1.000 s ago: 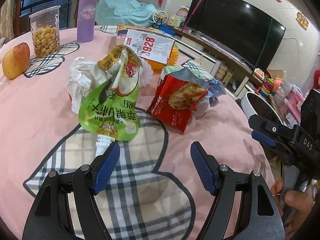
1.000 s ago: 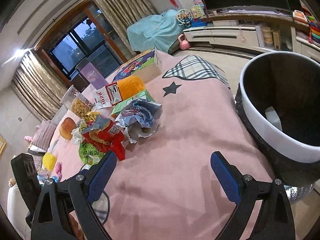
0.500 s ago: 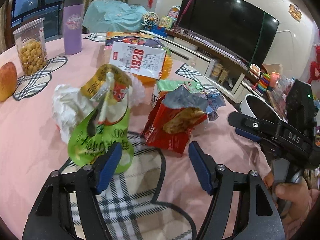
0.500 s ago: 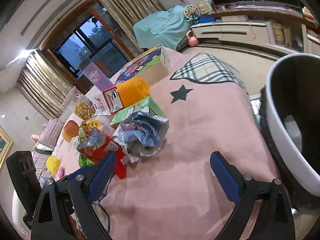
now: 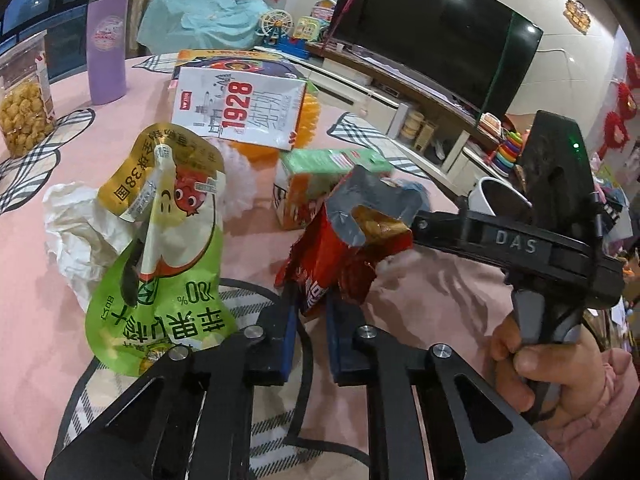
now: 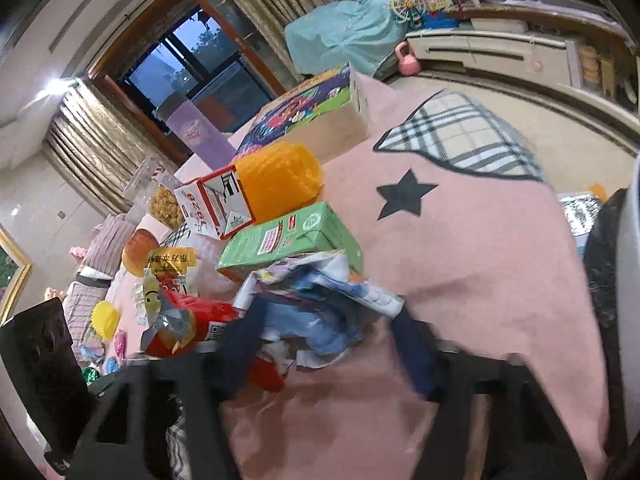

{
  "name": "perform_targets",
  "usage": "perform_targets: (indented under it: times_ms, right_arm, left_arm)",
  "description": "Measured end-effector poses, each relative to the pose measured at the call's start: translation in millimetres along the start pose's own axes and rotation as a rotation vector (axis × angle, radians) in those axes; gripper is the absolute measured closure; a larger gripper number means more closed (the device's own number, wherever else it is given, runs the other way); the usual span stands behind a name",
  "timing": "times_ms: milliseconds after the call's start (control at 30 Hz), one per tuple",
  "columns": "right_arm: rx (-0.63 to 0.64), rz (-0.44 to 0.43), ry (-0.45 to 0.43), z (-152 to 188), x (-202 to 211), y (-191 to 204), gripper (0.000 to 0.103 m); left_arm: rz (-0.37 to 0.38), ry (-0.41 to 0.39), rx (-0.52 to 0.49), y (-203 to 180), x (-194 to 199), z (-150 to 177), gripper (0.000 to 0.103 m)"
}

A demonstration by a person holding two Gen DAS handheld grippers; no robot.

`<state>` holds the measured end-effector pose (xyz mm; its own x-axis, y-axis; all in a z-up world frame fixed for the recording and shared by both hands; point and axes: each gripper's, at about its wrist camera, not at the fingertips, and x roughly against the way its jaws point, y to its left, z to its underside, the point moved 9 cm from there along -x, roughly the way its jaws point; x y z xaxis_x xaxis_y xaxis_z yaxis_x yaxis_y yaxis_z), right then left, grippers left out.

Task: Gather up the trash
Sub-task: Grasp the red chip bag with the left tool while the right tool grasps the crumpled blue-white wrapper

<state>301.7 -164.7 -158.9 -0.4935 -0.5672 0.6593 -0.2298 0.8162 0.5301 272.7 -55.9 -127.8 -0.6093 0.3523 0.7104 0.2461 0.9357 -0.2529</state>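
My left gripper point(image 5: 310, 328) is shut on the lower edge of a torn red snack bag point(image 5: 344, 256) on the pink tablecloth. A green juice pouch point(image 5: 160, 280) and crumpled white paper point(image 5: 76, 228) lie just left of it. My right gripper point(image 6: 328, 344) straddles a crumpled blue-and-white wrapper point(image 6: 320, 300), fingers blurred and closing around it; whether they grip it is unclear. The red bag point(image 6: 188, 324) also shows at the left of the right wrist view. The white trash bin point(image 5: 496, 200) stands past the table's right edge.
A green carton point(image 5: 332, 160), a 1928 milk carton point(image 5: 240, 108), an orange roll point(image 6: 280, 180), a game box point(image 6: 312, 116), a purple tumbler point(image 5: 106, 44) and a snack jar point(image 5: 24, 96) stand further back. An apple point(image 6: 138, 248) lies far left.
My left gripper moved forward and shut on the red snack bag. My right gripper moved left from the bin to the blue-and-white wrapper and its fingers have narrowed.
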Motion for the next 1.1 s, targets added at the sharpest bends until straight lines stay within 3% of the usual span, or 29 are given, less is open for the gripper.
perform_targets:
  times_ms: [33,100,133,667,700,767,833,867,900,1100]
  right_arm:
    - [-0.001,-0.008,0.000,1,0,1,0.057]
    - [0.006,-0.009,-0.003,4,3,2,0.082]
    - [0.005,-0.006,-0.004,7,6,2,0.089]
    - [-0.005,0.045,-0.071,36,59,-4,0.101]
    - [-0.007,0.039,-0.068,36,62,-4,0.095]
    - [-0.009,0.051,-0.078,36,65,-5,0.093]
    - [0.002,0.088,-0.090,33,66,-5,0.072]
    - [0.001,0.084,-0.100,30,66,-4,0.048]
    - [0.004,0.080,-0.109,29,65,-2,0.036]
    - [0.015,0.113,-0.083,10,37,-2,0.029]
  left_arm:
    - [-0.001,-0.006,-0.003,-1,2,0,0.094]
    - [-0.007,-0.011,-0.011,-3,5,0,0.095]
    - [-0.008,-0.013,-0.013,-4,6,1,0.095]
    - [-0.010,-0.035,0.033,-9,34,22,0.097]
    - [-0.007,-0.037,0.031,-11,35,23,0.097]
    - [-0.004,-0.040,0.031,-13,36,23,0.097]
    - [-0.003,-0.042,0.032,-13,38,25,0.097]
    - [-0.002,-0.042,0.034,-13,38,25,0.097]
    - [-0.002,-0.042,0.036,-11,38,25,0.097]
    - [-0.009,-0.036,0.056,-5,39,30,0.097]
